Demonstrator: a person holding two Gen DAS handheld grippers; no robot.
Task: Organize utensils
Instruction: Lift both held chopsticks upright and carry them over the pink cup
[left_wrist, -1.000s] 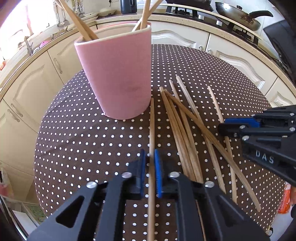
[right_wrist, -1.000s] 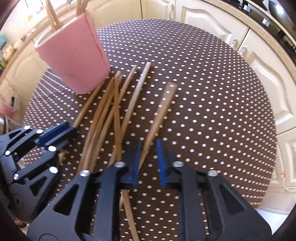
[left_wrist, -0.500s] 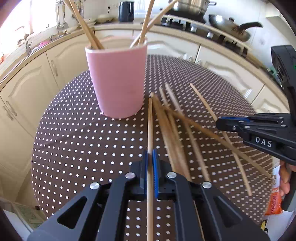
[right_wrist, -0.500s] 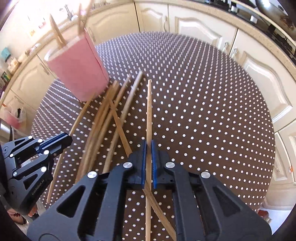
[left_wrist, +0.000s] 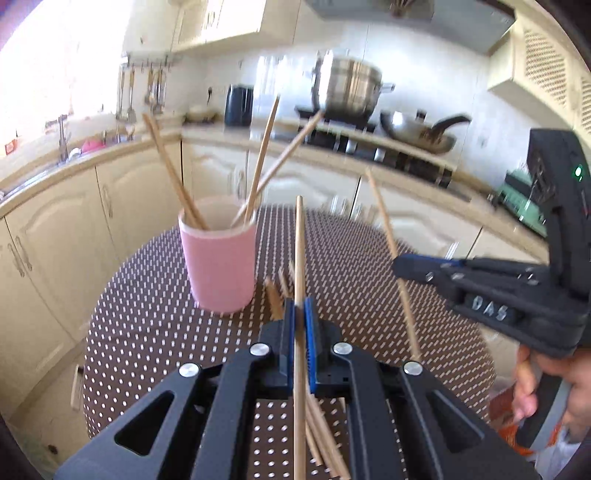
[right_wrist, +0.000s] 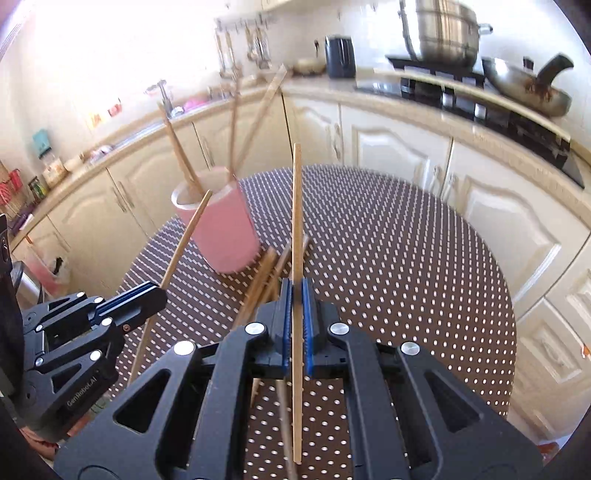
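Gripping one wooden chopstick apiece, two hand-held grippers are hovering over a round tabletop (left_wrist: 155, 317) covered in a brown cloth with white dots; the left gripper (left_wrist: 300, 314) is keeping its blue-padded jaws closed on a chopstick (left_wrist: 300, 243) that is pointing up and away from the camera, clear of the cloth; the right gripper (right_wrist: 294, 295) is likewise clamping its jaws on a second chopstick (right_wrist: 296, 206), which is rising nearly straight ahead in its own view and is slanting beside the first in the left wrist view (left_wrist: 384, 229); a pink cup (left_wrist: 219, 266) is standing upright on the tabletop just beyond and to the left of both held sticks, with several chopsticks (left_wrist: 173, 173) leaning out of it at different angles; a loose bundle of chopsticks (right_wrist: 264, 277) is lying flat on the cloth just beside the cup's base, partly hidden under the grippers; a person's hand (left_wrist: 546, 391) is wrapping around the right gripper's handle at the frame's edge; behind, a steel pot (left_wrist: 347, 86) and a frying pan (left_wrist: 421, 134) are sitting on a stove along cream cabinets.
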